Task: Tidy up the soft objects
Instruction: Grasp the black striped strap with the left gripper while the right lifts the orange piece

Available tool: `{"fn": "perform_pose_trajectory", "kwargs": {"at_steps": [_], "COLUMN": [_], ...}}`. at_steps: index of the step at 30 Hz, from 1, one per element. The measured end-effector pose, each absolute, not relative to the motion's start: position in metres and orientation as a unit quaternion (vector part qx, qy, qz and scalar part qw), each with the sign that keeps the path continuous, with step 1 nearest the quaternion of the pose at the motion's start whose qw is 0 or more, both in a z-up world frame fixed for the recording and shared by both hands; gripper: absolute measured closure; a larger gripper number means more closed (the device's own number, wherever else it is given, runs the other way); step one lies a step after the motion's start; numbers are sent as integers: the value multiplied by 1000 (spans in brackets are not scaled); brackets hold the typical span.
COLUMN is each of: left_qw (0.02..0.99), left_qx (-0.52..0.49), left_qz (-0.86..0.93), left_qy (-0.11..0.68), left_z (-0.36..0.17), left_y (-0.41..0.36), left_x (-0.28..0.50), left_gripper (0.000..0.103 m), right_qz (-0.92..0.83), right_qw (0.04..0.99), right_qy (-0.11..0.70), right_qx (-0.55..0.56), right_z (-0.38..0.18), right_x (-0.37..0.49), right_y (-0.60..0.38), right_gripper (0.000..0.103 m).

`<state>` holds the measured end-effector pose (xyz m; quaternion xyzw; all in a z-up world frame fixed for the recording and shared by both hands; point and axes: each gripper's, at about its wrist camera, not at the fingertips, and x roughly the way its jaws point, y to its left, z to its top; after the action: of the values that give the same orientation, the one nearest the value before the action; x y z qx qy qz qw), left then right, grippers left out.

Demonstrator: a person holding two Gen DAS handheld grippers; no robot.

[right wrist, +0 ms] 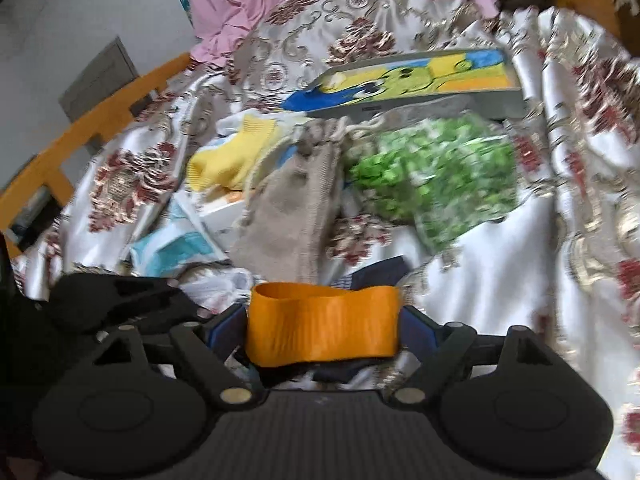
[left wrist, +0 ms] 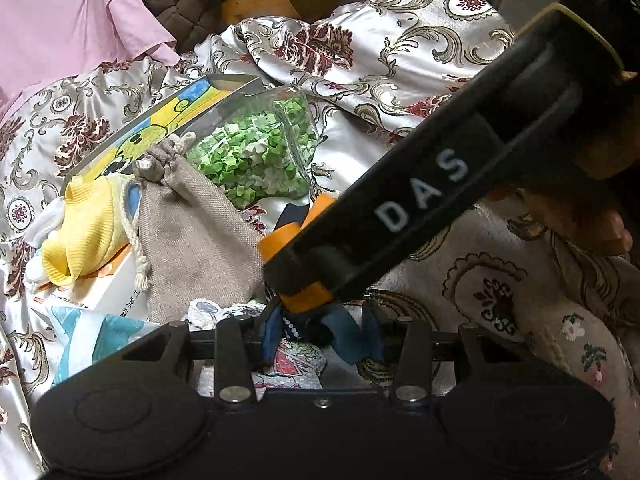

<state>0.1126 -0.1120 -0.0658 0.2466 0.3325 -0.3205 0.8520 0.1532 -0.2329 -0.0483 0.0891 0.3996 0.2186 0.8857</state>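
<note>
An orange fabric loop (right wrist: 322,324) sits between the fingers of my right gripper (right wrist: 322,328), which is shut on it; a dark blue cloth (right wrist: 380,272) hangs under it. In the left wrist view the right gripper's black body (left wrist: 420,196) crosses the frame, with the orange loop (left wrist: 308,300) at its tip. My left gripper (left wrist: 316,334) is close under it, its blue fingers around the dark blue cloth (left wrist: 340,334); whether it grips is unclear. A beige drawstring pouch (left wrist: 188,232), a yellow sock (left wrist: 84,228) and a bag of green pieces (left wrist: 256,152) lie on the bed.
A floral satin bedspread (left wrist: 400,52) covers the bed. A picture book (right wrist: 408,80) lies behind the pouch. Pink cloth (left wrist: 68,20) is heaped at the back. A white box (left wrist: 104,288) and a light blue packet (right wrist: 176,248) lie by the sock. A wooden bed rail (right wrist: 92,128) runs at left.
</note>
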Motion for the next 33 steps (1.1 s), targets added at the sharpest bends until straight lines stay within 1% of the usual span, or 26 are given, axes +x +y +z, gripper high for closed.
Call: {"fn": "perform_pose_trajectory", "kwargs": {"at_steps": [5,6,9,14,17,19,21,23,25,27,29,30,31,32,33], "left_qw": [853,853,853,854,854,855,854,855,855,855,856,856,856,856,857], "left_qx": [244,244,245,246,246,244,244,243,243,242,243,243,243,243,243], "left_qz": [-319,-319,-319,-319,-318,-319,-319,-318,-319,-318,-318,-318,-319,-320,-320], "left_qy": [333,332,331,330,330,329,330,330,329,329,327,327,326,325,324], "left_z": [-65,-65,-66,-66,-67,-67,-67,-68,-68,-68,-68,-68,-68,-68,-68], "left_y": [-112,-112,-112,-112,-112,-112,-111,-111,-111,-111,-111,-111,-111,-111,-111], "left_x": [112,112,112,111,111,111,111,111,111,111,110,110,109,109,109], "left_gripper": [58,58,57,57,57,57,57,57,56,55,55,55,55,55,55], "right_qz": [232,227,220,232,235,236,237,236,231,233,235,234,233,232,228], "right_qw": [887,887,886,872,877,880,879,876,869,861,861,864,868,871,873], "right_qy": [390,393,399,417,407,401,402,410,425,433,429,424,417,412,408], "right_qx": [89,81,84,111,102,95,92,98,106,135,140,138,133,133,139], "right_z": [-45,-47,-51,-62,-60,-57,-56,-59,-65,-70,-70,-68,-66,-63,-62], "right_x": [151,152,157,170,168,165,164,167,171,175,175,174,172,171,171], "right_y": [-231,-230,-230,-232,-229,-228,-228,-229,-231,-237,-239,-239,-239,-240,-242], "right_gripper": [18,18,12,9,14,23,28,27,21,20,24,31,44,51,56]}}
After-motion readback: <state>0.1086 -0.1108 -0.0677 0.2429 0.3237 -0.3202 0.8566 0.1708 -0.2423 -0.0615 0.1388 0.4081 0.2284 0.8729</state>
